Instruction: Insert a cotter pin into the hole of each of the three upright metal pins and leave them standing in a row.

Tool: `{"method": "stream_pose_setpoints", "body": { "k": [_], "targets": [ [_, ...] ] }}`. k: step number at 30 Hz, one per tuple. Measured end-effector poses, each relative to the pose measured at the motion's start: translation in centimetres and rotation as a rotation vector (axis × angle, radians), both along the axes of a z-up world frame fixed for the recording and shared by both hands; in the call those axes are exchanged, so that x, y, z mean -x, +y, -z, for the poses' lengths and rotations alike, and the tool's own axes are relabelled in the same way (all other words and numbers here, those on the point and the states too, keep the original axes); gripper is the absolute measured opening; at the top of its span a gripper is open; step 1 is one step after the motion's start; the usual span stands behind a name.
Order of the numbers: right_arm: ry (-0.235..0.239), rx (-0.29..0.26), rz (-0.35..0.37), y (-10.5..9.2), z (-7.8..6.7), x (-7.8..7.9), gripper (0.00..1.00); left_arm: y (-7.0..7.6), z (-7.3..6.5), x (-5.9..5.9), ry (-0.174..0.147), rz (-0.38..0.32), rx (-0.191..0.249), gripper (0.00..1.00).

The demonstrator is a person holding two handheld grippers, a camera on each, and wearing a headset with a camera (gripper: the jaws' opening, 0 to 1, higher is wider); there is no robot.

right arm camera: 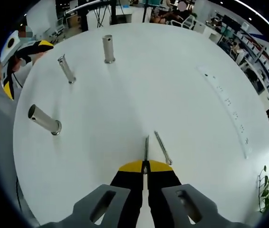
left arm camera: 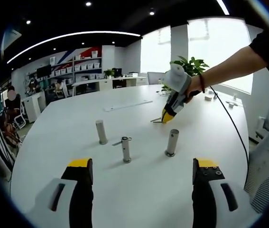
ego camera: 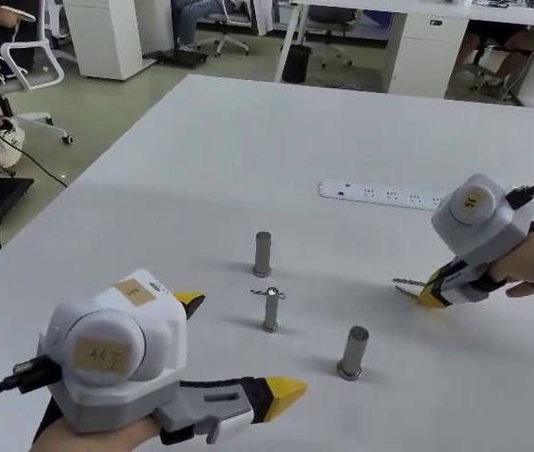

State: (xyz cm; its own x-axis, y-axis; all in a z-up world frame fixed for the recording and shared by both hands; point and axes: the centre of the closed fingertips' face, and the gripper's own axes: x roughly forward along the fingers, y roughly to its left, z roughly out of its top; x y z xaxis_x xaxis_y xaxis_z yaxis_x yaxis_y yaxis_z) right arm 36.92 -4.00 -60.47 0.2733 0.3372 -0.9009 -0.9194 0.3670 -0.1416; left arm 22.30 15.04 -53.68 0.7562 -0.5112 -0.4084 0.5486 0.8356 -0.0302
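Observation:
Three upright metal pins stand on the white table: a far one point(ego camera: 263, 254), a middle one point(ego camera: 271, 313) and a near right one point(ego camera: 352, 353). A cotter pin point(ego camera: 268, 294) sits through the top of the middle pin. My right gripper point(ego camera: 425, 295) rests low on the table to the right of the row, shut on a cotter pin point(right arm camera: 146, 145). A second cotter pin point(right arm camera: 162, 147) lies on the table just beside the held one. My left gripper point(ego camera: 238, 347) hovers at the near left, open with nothing between its jaws, facing the row point(left arm camera: 125, 149).
A white power strip point(ego camera: 380, 195) lies beyond the pins. The table edge point(ego camera: 78, 184) runs along the left. Office chairs point(ego camera: 22, 66) and desks stand on the floor beyond it.

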Motion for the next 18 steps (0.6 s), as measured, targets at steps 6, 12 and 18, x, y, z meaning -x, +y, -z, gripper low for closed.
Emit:
{"method": "stream_pose_setpoints", "body": {
  "k": [6, 12, 18],
  "targets": [
    [-0.021, -0.021, -0.008, 0.4, -1.1, 0.2, 0.00, 0.5, -0.1, 0.0, 0.003, -0.008, -0.007, 0.82],
    [-0.061, -0.056, -0.060, 1.4, -2.7, 1.1, 0.00, 0.6, -0.1, 0.2, 0.016, -0.005, 0.001, 0.78],
    [-0.107, -0.113, -0.109, 3.0, -4.7, 2.1, 0.00, -0.2, -0.3, 0.4, 0.025, 0.024, -0.015, 0.70]
  ]
}}
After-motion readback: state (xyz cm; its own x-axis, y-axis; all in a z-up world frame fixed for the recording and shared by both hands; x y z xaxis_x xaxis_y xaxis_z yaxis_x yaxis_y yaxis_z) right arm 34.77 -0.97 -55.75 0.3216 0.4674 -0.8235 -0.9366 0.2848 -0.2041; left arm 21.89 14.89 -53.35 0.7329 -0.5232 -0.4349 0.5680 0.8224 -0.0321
